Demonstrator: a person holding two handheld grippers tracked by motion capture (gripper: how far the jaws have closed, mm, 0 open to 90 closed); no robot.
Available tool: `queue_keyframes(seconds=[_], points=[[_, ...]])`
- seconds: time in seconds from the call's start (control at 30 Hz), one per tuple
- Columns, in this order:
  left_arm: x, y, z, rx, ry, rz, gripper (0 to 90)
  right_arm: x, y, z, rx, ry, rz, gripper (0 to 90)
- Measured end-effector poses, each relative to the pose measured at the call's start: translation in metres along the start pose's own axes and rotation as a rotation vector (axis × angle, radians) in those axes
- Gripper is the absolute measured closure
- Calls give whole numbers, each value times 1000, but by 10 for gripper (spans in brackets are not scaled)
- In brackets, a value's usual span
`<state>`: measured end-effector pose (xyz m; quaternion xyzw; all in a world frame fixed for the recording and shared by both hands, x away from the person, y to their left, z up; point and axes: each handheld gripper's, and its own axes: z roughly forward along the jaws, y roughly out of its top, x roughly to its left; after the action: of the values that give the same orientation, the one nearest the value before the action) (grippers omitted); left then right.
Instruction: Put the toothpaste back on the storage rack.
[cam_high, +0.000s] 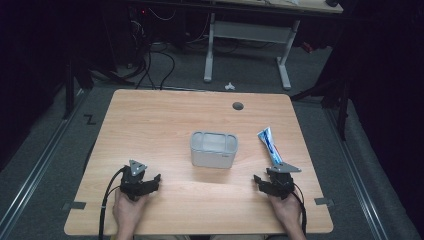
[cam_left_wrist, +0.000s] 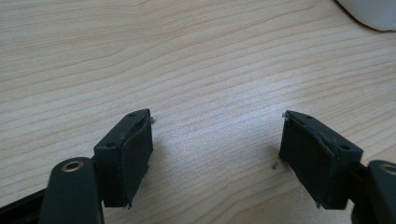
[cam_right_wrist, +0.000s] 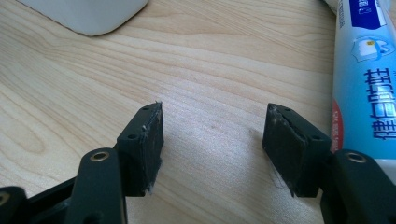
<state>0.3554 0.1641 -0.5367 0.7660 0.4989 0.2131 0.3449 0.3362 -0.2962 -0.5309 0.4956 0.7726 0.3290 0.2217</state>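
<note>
My counter (cam_high: 150, 125) is pale wood with a wavy brown grain. Both my claws are black: the left claw (cam_left_wrist: 215, 156) and the right claw (cam_right_wrist: 212, 149). The box (cam_high: 214, 149) is light grey. The tube (cam_right_wrist: 362, 79) is light blue and white, with a dark blue band and a touch of red.

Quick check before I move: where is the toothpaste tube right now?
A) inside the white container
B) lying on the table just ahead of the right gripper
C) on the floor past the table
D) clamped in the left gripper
B: the toothpaste tube lies flat on the table just beyond the right gripper, whose jaws stand open on bare wood; the white container sits apart at the table's middle.
</note>
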Motion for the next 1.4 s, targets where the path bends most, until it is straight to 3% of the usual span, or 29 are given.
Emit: queue_keyframes(seconds=[0.5,0.93,1.17,1.4], points=[[0,0,0,0,1,0,259,1,0,0,-1,2,-2,400],[0,0,0,-1,0,1,255,6,0,0,20,49,-50,236],[0,0,0,-1,0,1,254,6,-1,-3,17,65,-45,303],[0,0,0,-1,0,2,256,6,-2,-19,-29,63,-34,374]])
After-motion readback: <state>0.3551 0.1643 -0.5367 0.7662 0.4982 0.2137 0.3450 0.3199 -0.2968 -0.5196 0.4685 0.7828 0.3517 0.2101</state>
